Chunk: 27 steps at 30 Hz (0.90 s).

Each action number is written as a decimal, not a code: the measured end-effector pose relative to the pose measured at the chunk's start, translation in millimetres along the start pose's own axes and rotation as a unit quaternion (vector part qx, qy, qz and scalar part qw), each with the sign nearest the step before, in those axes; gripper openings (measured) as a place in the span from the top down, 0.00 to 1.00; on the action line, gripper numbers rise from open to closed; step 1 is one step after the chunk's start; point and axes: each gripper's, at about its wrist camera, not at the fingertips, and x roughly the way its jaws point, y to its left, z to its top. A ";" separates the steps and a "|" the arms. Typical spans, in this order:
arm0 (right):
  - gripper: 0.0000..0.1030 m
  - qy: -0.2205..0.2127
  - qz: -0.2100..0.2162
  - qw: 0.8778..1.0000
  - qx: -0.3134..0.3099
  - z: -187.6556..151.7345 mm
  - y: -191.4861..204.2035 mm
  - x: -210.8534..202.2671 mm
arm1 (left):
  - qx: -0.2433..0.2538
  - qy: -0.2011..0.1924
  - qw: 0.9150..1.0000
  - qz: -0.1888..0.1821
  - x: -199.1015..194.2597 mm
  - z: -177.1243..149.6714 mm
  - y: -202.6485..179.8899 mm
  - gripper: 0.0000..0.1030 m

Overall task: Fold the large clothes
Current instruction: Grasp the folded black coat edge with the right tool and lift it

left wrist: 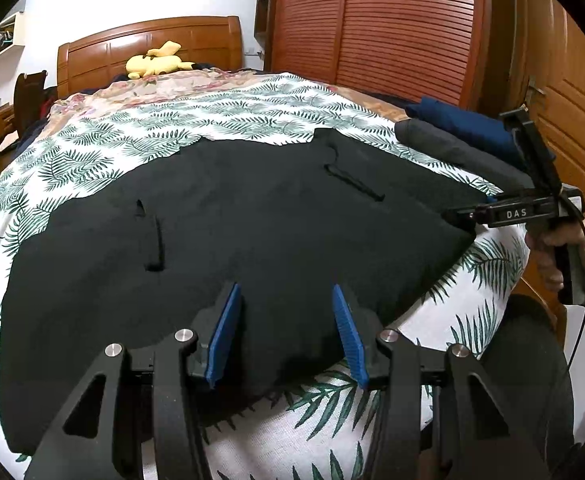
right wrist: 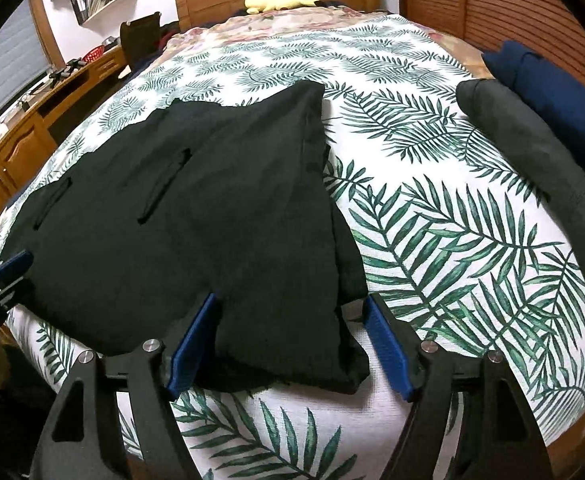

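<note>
A large black garment [left wrist: 228, 224] with two slit pockets lies spread flat on the leaf-print bed sheet [left wrist: 140, 136]; it also shows in the right wrist view [right wrist: 196, 216]. My left gripper [left wrist: 286, 296] is open, its blue pads straddling the garment's near edge. My right gripper [right wrist: 292, 304] is open over the garment's near right corner. The right gripper also appears in the left wrist view [left wrist: 504, 214] at the garment's right edge. The left gripper's fingertips [right wrist: 14, 264] show at the left edge of the right wrist view.
A folded grey garment [right wrist: 532, 148] and a folded navy garment [right wrist: 552, 88] lie at the bed's right side. A yellow plush toy [left wrist: 156, 62] lies by the wooden headboard [left wrist: 140, 48]. A louvred wardrobe [left wrist: 372, 20] stands right, a wooden desk [right wrist: 32, 120] left.
</note>
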 end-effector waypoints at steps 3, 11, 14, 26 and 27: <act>0.33 0.000 0.010 1.000 -0.001 -0.7 2.1 0.8 | 0.000 0.001 1.000 0.000 0.4 -0.5 0.3 0.52; 0.62 -0.001 0.042 0.999 -0.009 1.1 3.6 -0.2 | 0.000 0.002 1.000 0.000 0.9 -0.4 0.7 0.52; 0.73 -0.021 0.041 0.999 -0.022 4.2 8.5 -8.7 | -0.001 0.002 1.000 -0.001 1.4 -0.4 0.8 0.52; 0.79 -0.105 0.061 0.991 -0.049 23.0 35.9 -48.9 | -0.022 -0.014 1.000 -0.003 -13.8 0.2 15.2 0.52; 0.79 -0.108 0.062 0.991 -0.055 25.5 40.3 -49.7 | -0.023 -0.016 1.000 -0.002 -15.7 0.2 17.0 0.52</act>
